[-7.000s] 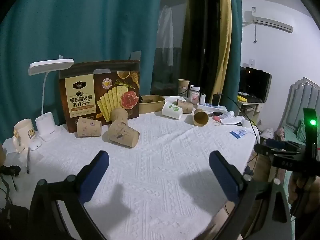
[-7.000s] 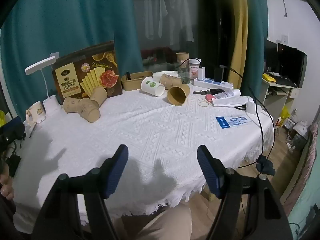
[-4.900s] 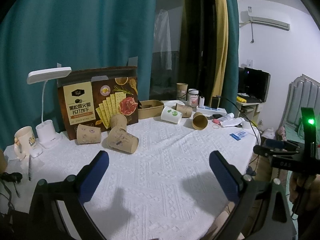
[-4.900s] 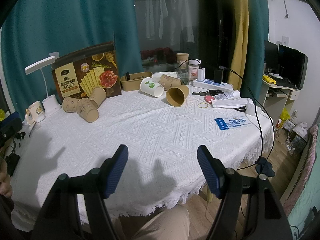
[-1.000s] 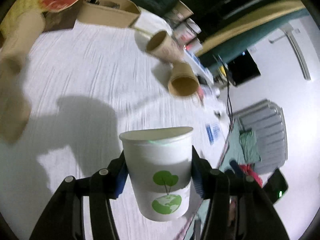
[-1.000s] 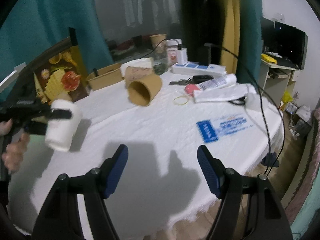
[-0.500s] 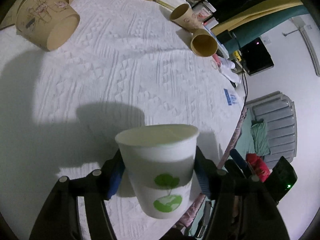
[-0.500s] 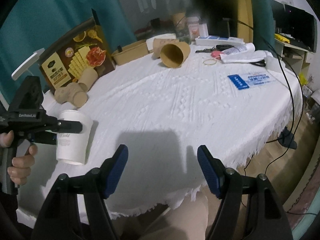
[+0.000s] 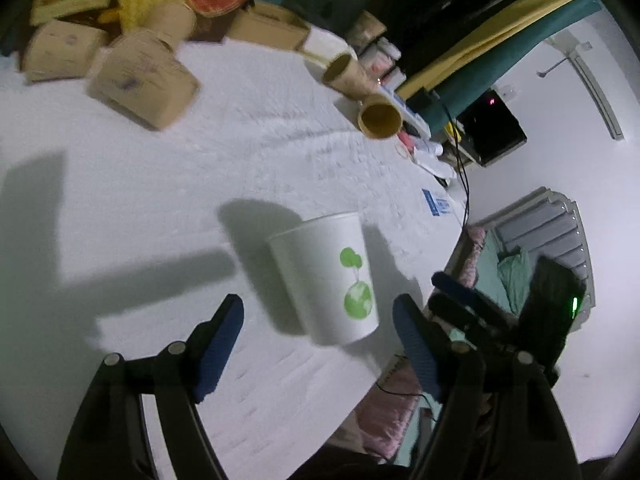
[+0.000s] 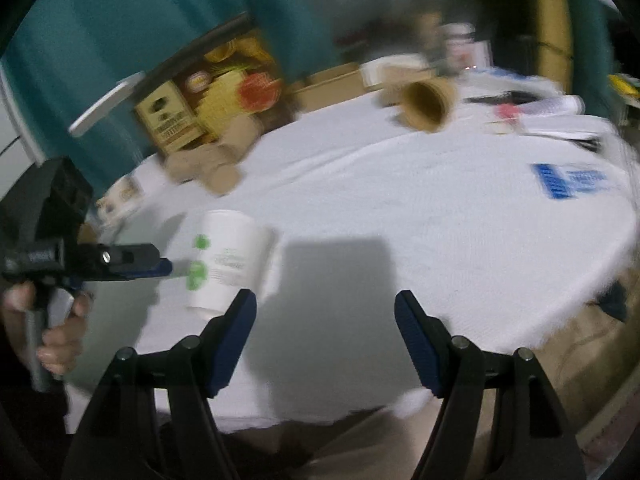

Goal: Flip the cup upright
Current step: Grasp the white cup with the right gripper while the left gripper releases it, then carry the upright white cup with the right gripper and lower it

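A white paper cup with a green tree print (image 9: 328, 276) stands upright, mouth up, on the white tablecloth (image 9: 160, 184) near the front edge. My left gripper (image 9: 318, 344) is open, its blue pads on either side of the cup and apart from it. The cup (image 10: 228, 260) also shows in the right wrist view, with the left gripper (image 10: 160, 268) beside it on its left. My right gripper (image 10: 326, 340) is open and empty, low over the front of the table.
Several brown paper cups lie on their sides: some by the cracker box (image 9: 136, 76) at far left, two at the far right (image 9: 378, 120). A brown tray (image 9: 272, 28), a blue card (image 10: 568, 180) and small items lie near the far and right edges.
My left gripper has opened and let go of the white cup, which now stands on the cloth. The gripper has drawn back a little. The right wrist view has swung and is blurred.
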